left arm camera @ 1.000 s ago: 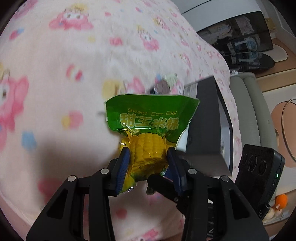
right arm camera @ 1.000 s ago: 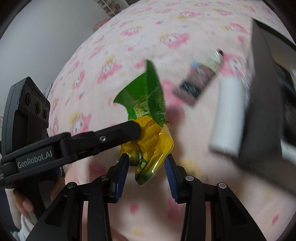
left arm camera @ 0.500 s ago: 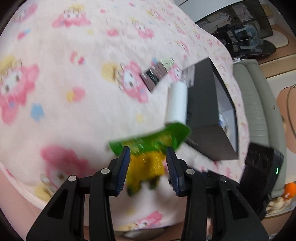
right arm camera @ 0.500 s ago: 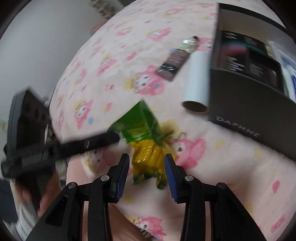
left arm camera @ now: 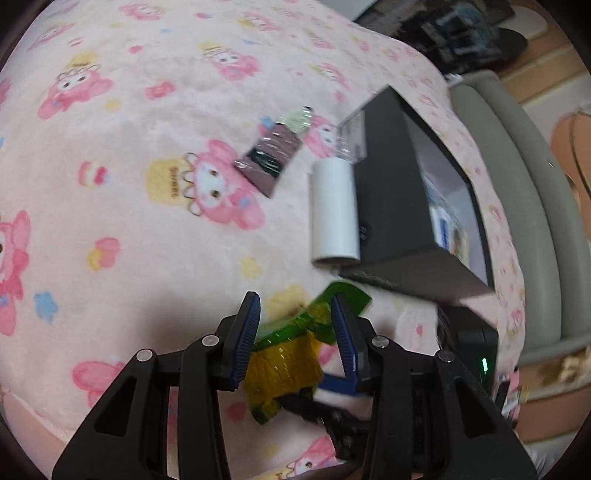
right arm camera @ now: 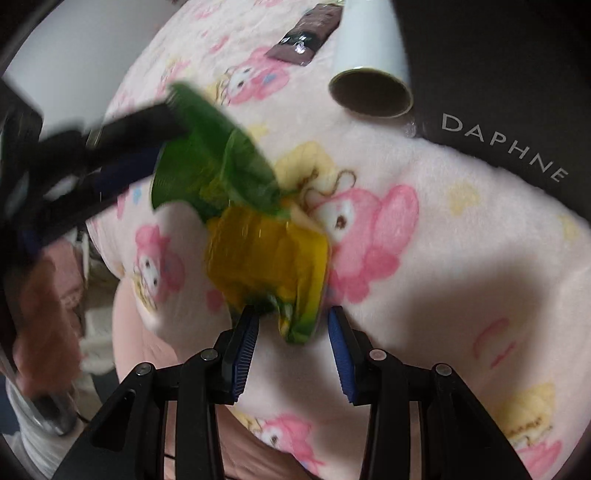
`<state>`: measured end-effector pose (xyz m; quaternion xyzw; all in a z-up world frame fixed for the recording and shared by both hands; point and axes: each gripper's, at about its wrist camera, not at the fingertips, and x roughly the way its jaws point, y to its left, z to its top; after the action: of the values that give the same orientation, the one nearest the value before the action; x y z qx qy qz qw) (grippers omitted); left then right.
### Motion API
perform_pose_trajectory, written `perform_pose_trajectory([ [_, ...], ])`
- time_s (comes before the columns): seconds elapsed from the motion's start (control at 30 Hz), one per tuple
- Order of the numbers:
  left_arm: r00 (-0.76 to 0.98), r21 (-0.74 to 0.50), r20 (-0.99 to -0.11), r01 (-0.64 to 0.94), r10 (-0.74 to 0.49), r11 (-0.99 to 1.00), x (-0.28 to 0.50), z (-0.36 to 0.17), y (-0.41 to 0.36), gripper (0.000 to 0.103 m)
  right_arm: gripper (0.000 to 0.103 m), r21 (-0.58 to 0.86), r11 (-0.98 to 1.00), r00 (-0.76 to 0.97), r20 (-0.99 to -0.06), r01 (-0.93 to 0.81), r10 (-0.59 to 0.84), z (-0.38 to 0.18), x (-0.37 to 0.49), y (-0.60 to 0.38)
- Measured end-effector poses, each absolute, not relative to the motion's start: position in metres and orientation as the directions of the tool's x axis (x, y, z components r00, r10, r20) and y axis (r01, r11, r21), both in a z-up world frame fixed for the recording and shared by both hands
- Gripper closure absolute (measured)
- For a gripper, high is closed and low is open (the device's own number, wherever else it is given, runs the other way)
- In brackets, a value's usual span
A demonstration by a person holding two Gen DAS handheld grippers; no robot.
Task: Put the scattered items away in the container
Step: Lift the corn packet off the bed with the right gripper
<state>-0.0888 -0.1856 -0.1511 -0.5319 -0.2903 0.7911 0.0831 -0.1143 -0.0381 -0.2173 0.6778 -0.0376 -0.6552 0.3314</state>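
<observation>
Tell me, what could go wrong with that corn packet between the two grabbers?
The right gripper is open around the corn packet, and the left gripper has a blurred hold, so it might slip onto the blanket. The grippers are close together and could bump. The white roll lies against the black box, easy to knock.

Corn packet carried down and toward the box over the last second

A second earlier the corn packet (left arm camera: pixel 286 360) stood upright between the left gripper (left arm camera: pixel 295 339) fingers, green label facing the camera; it tipped over, label edge-on and blurred. In the right wrist view the right gripper (right arm camera: pixel 293 349) closed on the black box (right arm camera: pixel 517 74), whose wall grew to fill the upper right. The white roll (right arm camera: pixel 369 48) and brown sachet (right arm camera: pixel 306 33) slid from mid-frame to the top edge
</observation>
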Motion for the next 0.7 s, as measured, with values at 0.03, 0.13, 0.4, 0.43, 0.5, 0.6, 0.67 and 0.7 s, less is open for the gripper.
perform_pose_trajectory([
  [0.03, -0.414, -0.547, -0.795, 0.176, 0.443, -0.818, -0.088, -0.153, -0.185, 0.063, 0.068, 0.504, -0.778, 0.127, -0.859, 0.376, -0.495, -0.217, -0.116, -0.038],
  [0.13, -0.390, -0.480, -0.840, 0.214, 0.376, -0.851, -0.090, -0.161, -0.185, 0.064, 0.068, 0.513, -0.773, 0.094, -0.850, 0.373, -0.518, -0.212, -0.118, -0.037],
  [0.4, -0.334, -0.475, -0.859, 0.235, 0.388, -0.848, -0.076, -0.169, -0.183, 0.088, 0.068, 0.500, -0.782, -0.019, -0.838, 0.372, -0.545, -0.187, -0.134, -0.026],
  [0.43, -0.326, -0.481, -0.858, 0.234, 0.398, -0.845, -0.072, -0.169, -0.182, 0.088, 0.068, 0.496, -0.786, -0.039, -0.837, 0.370, -0.546, -0.183, -0.137, -0.024],
  [0.5, -0.312, -0.493, -0.854, 0.231, 0.416, -0.839, -0.065, -0.170, -0.179, 0.088, 0.068, 0.488, -0.795, -0.088, -0.831, 0.361, -0.550, -0.176, -0.143, -0.018],
  [0.6, -0.316, -0.504, -0.849, 0.242, 0.424, -0.829, -0.057, -0.170, -0.180, 0.088, 0.068, 0.500, -0.795, -0.088, -0.826, 0.345, -0.557, -0.174, -0.145, -0.014],
  [0.67, -0.333, -0.508, -0.846, 0.262, 0.417, -0.821, -0.059, -0.170, -0.185, 0.086, 0.068, 0.500, -0.792, -0.073, -0.829, 0.350, -0.555, -0.174, -0.140, -0.017],
  [0.7, -0.340, -0.512, -0.843, 0.268, 0.418, -0.816, -0.061, -0.170, -0.187, 0.082, 0.068, 0.500, -0.790, -0.063, -0.830, 0.356, -0.554, -0.174, -0.139, -0.015],
])
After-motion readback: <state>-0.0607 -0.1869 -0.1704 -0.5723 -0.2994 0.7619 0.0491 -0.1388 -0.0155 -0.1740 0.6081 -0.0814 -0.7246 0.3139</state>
